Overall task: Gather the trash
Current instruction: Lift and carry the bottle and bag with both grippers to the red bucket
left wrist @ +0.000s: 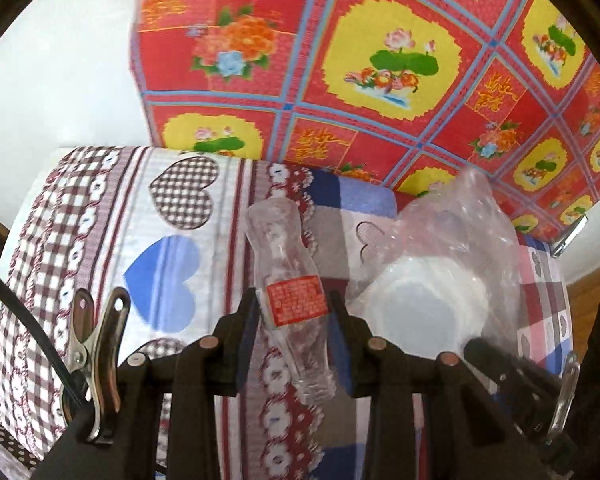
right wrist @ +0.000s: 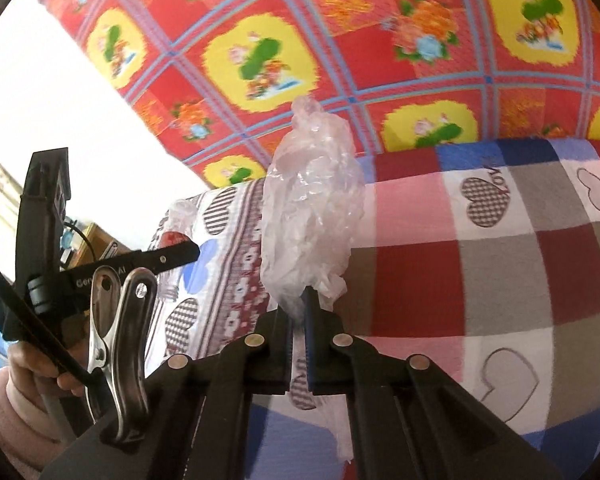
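Over the heart-patterned bed cover [left wrist: 172, 216], the left gripper [left wrist: 294, 300] clamps 1 clear plastic bottle [left wrist: 288, 280] while the right gripper [right wrist: 300, 300] pinches a crumpled plastic bag [right wrist: 308, 208].

Looking like a home bedroom: showing a heart-patterned patchwork quilt [right wrist: 480, 264] lying over a bed, a red floral bedsheet [left wrist: 380, 60] spreading behind, white wall [left wrist: 60, 60] rising beyond.

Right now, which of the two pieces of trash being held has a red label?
The clear plastic bottle in the left gripper; the right gripper pinches only a crumpled, unlabelled plastic bag.
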The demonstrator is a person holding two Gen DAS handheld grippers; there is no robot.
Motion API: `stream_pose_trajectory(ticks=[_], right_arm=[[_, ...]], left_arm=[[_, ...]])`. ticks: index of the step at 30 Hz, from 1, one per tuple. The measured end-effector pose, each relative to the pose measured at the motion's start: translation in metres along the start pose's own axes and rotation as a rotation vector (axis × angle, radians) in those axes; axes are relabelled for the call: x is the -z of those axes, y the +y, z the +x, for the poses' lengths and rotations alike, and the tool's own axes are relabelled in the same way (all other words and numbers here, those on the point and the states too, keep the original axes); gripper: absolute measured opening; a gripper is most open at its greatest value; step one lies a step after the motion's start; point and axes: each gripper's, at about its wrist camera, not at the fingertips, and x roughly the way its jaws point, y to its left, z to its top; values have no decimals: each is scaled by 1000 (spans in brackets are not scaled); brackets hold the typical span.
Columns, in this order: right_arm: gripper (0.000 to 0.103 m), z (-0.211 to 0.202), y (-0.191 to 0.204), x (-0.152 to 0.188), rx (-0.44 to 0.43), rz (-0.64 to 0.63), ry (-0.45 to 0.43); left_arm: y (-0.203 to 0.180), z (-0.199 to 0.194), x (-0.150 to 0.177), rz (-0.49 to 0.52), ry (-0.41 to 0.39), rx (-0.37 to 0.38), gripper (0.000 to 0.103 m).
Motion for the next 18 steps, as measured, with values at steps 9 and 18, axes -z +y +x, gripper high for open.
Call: stream_pose_trajectory(ticks=[9,18], right_arm=[[5,0,65,14,-12,-73,-13],[4,6,134,32,-37,-141,-20]], left_arm=[[52,-42,26,-26,-29,12,35],[110,-88,53,-52,-76,-7,35]])
